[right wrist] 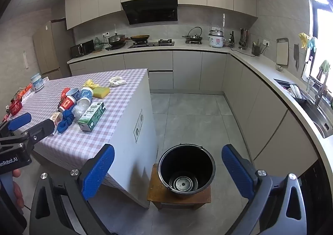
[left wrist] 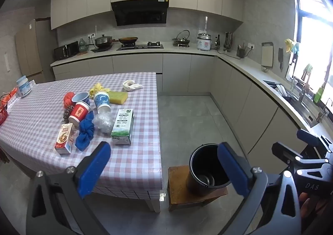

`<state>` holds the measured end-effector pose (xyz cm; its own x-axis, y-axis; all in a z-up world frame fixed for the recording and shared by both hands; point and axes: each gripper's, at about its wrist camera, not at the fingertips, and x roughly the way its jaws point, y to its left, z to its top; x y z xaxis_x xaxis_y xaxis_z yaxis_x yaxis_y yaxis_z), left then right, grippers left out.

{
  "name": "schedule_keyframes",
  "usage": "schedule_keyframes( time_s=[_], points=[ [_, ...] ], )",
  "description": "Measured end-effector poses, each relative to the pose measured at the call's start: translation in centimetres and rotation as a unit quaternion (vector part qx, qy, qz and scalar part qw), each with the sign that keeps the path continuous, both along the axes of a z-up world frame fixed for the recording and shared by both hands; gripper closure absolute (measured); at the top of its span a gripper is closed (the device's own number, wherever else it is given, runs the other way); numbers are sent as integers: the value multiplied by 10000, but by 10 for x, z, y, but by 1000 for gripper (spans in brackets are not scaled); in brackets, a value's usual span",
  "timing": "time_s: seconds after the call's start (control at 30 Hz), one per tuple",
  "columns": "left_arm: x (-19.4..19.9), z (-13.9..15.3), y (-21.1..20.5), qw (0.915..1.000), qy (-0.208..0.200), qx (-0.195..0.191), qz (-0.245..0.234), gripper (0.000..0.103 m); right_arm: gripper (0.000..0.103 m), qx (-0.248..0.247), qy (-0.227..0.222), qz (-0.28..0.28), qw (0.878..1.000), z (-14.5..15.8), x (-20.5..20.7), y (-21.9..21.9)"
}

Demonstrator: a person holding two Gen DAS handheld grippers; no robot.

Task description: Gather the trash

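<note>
While my left gripper gapes empty, the milk carton lies on the table left of the black bucket, long axis pointing away. Through the right view, my right gripper hangs spread over that bucket; left is nearer the carton.

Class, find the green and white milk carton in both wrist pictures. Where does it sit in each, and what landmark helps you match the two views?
Left wrist view: milk carton lies left of centre, near the table's right edge.
Right wrist view: milk carton lies on the left, beside the blue cloth.
Shared landmark: black bucket on the wooden stool.
</note>
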<state>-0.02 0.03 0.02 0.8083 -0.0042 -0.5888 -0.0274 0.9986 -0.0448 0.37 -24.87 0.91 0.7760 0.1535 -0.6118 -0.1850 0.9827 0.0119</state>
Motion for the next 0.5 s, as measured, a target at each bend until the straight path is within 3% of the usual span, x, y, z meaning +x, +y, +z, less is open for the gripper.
schedule_keyframes(
  time_s=[0.5],
  points=[
    [2,-8,2,10000,35,-15,2,0,0,13,-14,6,10000,0,1,0]
  ],
)
